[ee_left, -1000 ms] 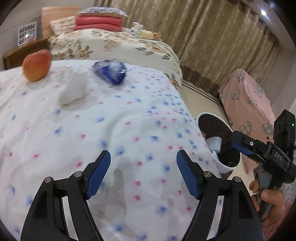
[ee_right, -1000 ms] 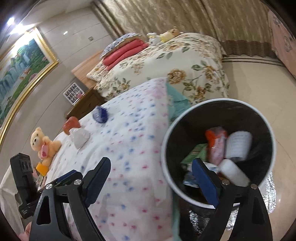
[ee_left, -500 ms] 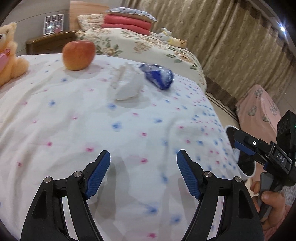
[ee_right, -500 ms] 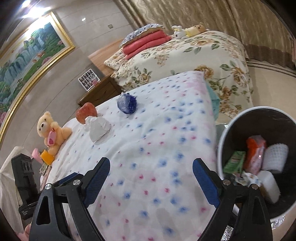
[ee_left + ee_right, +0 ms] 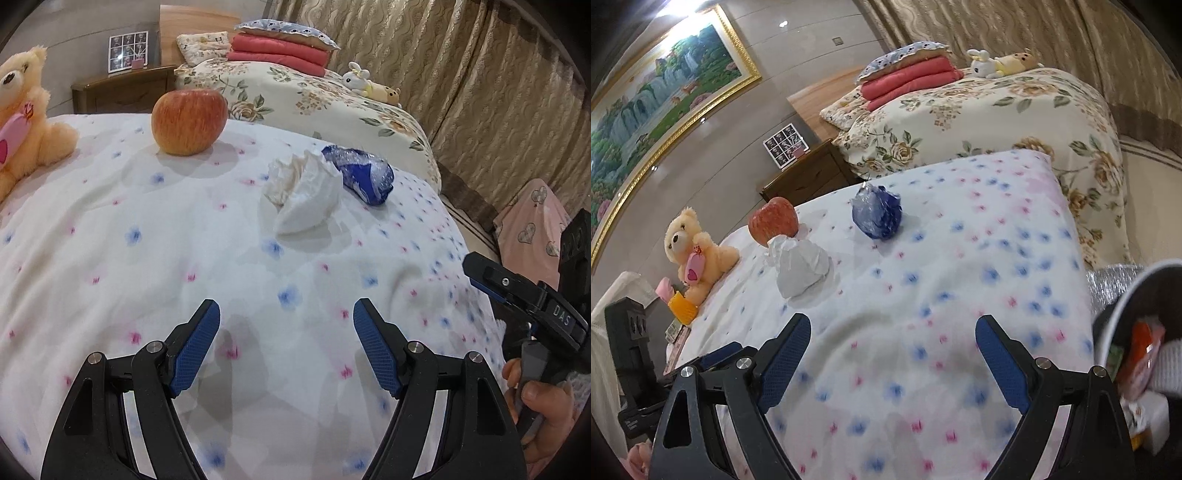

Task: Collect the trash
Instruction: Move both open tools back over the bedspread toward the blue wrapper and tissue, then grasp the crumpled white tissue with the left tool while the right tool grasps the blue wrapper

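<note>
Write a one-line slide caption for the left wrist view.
Open left gripper over a flower-print bedspread, facing a crumpled white tissue, blue wrapper and apple.

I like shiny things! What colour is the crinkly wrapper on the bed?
Blue, with shiny silvery creases; the wrapper shows best in the left wrist view.

Left gripper [image 5: 286, 341]: jaws wide apart, nothing between the blue pads, angled downward; right gripper [image 5: 892, 349]: jaws spread wider, likewise empty, angled downward, its handle gripped by a hand [image 5: 546, 413] at the near right, thumb across the grip.
</note>
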`<state>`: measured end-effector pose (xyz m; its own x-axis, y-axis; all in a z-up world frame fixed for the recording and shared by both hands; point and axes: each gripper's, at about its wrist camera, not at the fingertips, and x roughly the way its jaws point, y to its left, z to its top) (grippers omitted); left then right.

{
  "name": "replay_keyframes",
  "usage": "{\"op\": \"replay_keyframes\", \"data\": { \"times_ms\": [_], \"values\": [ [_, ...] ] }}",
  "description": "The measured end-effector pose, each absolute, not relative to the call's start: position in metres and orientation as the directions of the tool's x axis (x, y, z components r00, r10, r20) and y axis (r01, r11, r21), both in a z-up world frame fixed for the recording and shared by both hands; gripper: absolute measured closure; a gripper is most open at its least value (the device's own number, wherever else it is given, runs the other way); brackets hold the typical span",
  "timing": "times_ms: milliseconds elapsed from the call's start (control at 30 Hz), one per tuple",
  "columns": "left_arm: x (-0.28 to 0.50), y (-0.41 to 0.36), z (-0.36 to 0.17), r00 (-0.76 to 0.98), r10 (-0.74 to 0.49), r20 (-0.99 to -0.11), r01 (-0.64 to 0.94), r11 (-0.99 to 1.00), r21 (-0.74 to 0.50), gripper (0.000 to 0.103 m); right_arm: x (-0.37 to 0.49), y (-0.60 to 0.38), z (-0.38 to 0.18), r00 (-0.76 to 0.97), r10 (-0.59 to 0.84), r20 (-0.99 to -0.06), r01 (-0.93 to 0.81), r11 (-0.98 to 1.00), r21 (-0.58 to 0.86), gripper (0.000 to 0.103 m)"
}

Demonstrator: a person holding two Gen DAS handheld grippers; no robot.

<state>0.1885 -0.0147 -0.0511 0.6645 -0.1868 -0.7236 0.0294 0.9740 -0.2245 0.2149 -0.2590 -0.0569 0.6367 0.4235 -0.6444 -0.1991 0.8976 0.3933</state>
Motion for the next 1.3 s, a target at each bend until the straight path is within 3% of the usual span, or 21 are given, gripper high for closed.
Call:
{"op": "replay_keyframes", "data": {
  "times_ms": [700,733,800,867,900,1033,1100,1300],
  "values": [
    [0.269,-0.017,-0.049,0.675,-0.212,-0.707,0.086,0.974,-0.211,0.028,0.31,-0.226,-0.07,0.603,0.46,-0.652,-0.273,0.887,0.373,0.013],
    [0.272,-0.017,-0.05,0.672,-0.221,-0.707,0.094,0.972,-0.214,0.031,0.313,-0.225,-0.07,0.599,0.464,-0.653,-0.276,0.885,0.375,0.013],
    [0.275,-0.019,-0.052,0.662,-0.244,-0.709,0.116,0.968,-0.224,0.058,0.32,-0.222,-0.072,0.593,0.462,-0.659,-0.276,0.886,0.373,0.017],
    [0.279,-0.023,-0.056,0.64,-0.269,-0.72,0.142,0.962,-0.234,0.079,0.325,-0.218,-0.073,0.585,0.463,-0.665,-0.28,0.886,0.37,0.021],
    [0.28,-0.025,-0.057,0.631,-0.275,-0.725,0.149,0.961,-0.235,0.084,0.328,-0.216,-0.074,0.582,0.462,-0.669,-0.284,0.886,0.366,0.024],
    [0.279,-0.02,-0.057,0.635,-0.288,-0.717,0.137,0.955,-0.263,0.086,0.34,-0.204,-0.077,0.566,0.448,-0.693,-0.292,0.894,0.339,0.039],
    [0.277,-0.017,-0.057,0.641,-0.287,-0.712,0.127,0.954,-0.27,0.087,0.344,-0.2,-0.08,0.551,0.435,-0.712,-0.295,0.9,0.322,0.055],
    [0.268,-0.018,-0.054,0.656,-0.27,-0.705,0.118,0.959,-0.257,0.087,0.332,-0.205,-0.078,0.563,0.433,-0.704,-0.29,0.901,0.323,0.06]
  ]
}}
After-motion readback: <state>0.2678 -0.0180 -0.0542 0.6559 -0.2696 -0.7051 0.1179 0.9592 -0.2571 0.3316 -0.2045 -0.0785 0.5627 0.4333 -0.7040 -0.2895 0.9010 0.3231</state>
